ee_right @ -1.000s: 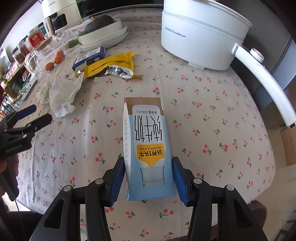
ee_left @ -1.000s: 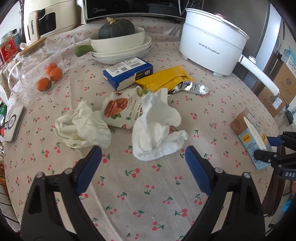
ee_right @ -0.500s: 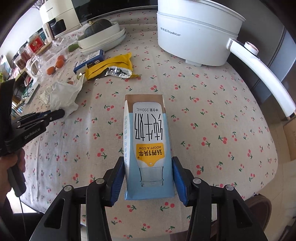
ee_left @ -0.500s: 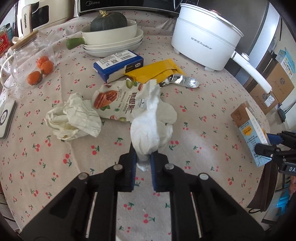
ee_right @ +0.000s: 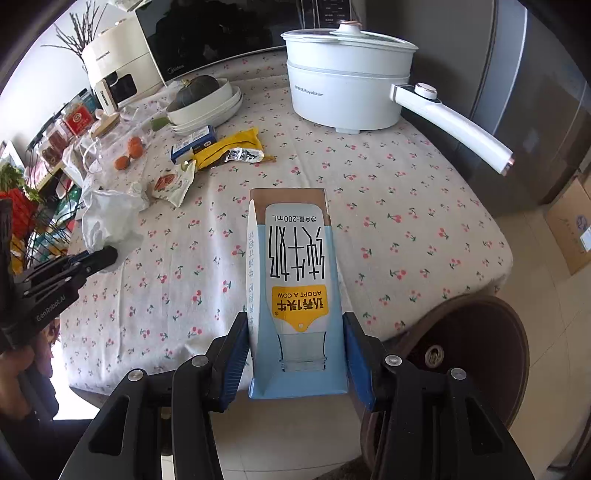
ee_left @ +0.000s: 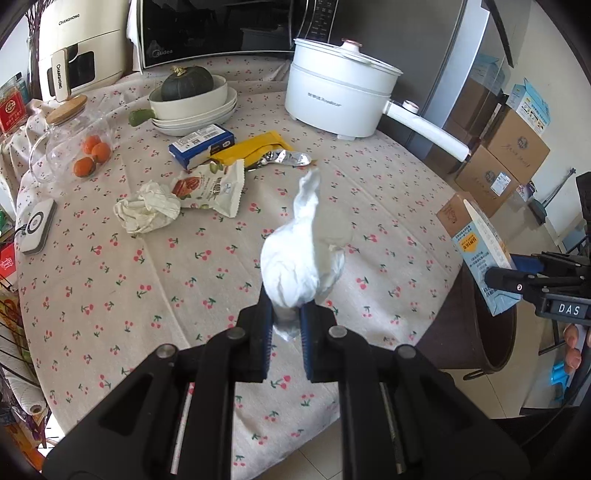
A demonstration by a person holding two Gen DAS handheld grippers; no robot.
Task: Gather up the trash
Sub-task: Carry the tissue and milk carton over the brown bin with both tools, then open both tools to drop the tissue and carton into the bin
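My left gripper [ee_left: 286, 321] is shut on a crumpled white tissue [ee_left: 303, 258] and holds it above the table's front part; it also shows in the right wrist view [ee_right: 107, 218]. My right gripper [ee_right: 295, 358] is shut on a light blue milk carton [ee_right: 295, 291] held past the table's edge, above a brown bin [ee_right: 476, 354]. The carton [ee_left: 480, 251] and bin [ee_left: 469, 332] show at the right of the left wrist view. On the cloth lie another crumpled tissue [ee_left: 147, 210], a nut snack packet [ee_left: 210, 188], a yellow wrapper [ee_left: 255, 147] and a blue box [ee_left: 201, 144].
A white electric pot [ee_left: 340, 99] with a long handle stands at the back right. Stacked bowls with a squash [ee_left: 192, 99], a glass jar of oranges [ee_left: 70, 144], a microwave [ee_left: 221, 29] and a white pad [ee_left: 37, 225] line the back and left. Cardboard boxes [ee_left: 509, 155] stand right.
My left gripper closed on the white tissue and lifted it off the table, pulling back toward the front edge. My right gripper carried the milk carton back past the table edge, over the bin.
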